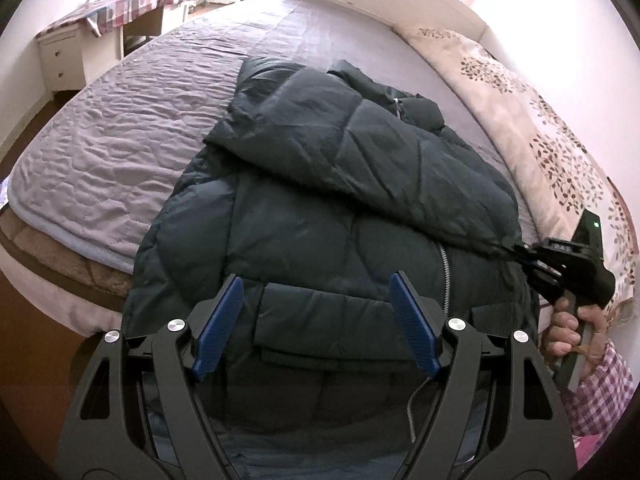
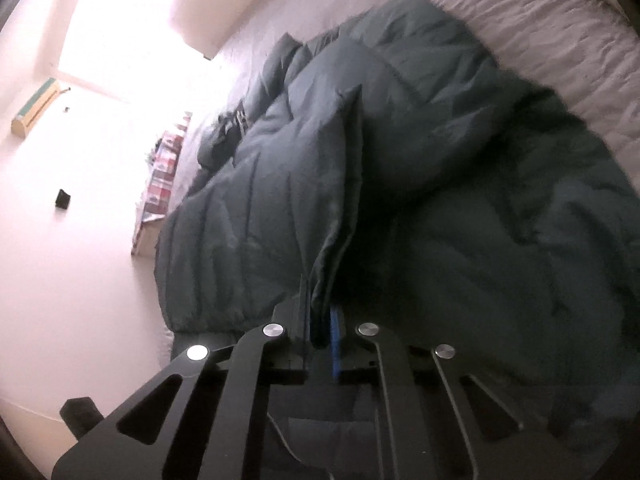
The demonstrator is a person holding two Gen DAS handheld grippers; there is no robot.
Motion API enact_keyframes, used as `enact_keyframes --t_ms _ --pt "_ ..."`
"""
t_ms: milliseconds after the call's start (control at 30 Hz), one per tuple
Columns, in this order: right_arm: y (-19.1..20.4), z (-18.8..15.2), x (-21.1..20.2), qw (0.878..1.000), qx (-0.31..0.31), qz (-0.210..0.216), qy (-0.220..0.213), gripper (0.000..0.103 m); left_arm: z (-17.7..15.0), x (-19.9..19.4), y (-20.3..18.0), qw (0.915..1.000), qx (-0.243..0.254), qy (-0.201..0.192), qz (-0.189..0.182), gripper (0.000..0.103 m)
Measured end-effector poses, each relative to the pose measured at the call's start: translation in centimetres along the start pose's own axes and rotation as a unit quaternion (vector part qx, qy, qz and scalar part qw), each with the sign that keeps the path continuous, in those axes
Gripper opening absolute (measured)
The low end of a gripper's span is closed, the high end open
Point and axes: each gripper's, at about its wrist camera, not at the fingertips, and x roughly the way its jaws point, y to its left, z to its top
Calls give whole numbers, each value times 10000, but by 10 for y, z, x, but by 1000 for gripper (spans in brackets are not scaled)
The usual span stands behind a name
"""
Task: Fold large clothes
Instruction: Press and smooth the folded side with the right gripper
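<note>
I hold one dark padded jacket (image 1: 320, 184) spread across the bed (image 1: 132, 128), straight ahead of my left tool (image 1: 316, 320) and reaching under it. That tool hangs over the hem with its two blue pads (image 1: 218, 320) wide apart, gripping nothing; I judge I keep it free so it can pin or catch the next fold. Off to its right, my right tool (image 1: 528, 258) is closed tight on the sleeve cuff (image 1: 500, 246), and the sleeve (image 1: 360, 136) runs away from it, laid slanting over the jacket's front. In the right wrist view the cloth rises pinched between the narrow pads of my right tool (image 2: 320, 320). I hold the cuff, I think, to draw the sleeve inward so the jacket narrows. I count one jacket, one sleeve in view, two tools, one patterned quilt (image 1: 540, 128) beyond the right tool.
</note>
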Motion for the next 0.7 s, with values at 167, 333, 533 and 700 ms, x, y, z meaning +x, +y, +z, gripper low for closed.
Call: enact_keyframes --t_ms 167,333,533,700 --pt "-17 -9 -4 9998 144 -123 90 8 -1 4 -1 10000 14 63 -10 74" --pt "-19 -9 5 9993 145 -274 210 11 -1 4 -4 10000 71 56 10 74" --pt "-15 -8 -2 9990 26 -406 181 33 -1 5 -4 10000 22 62 7 74" --pt "-9 -12 -32 9938 -333 -918 -541 33 -1 5 -7 10000 26 43 -20 74"
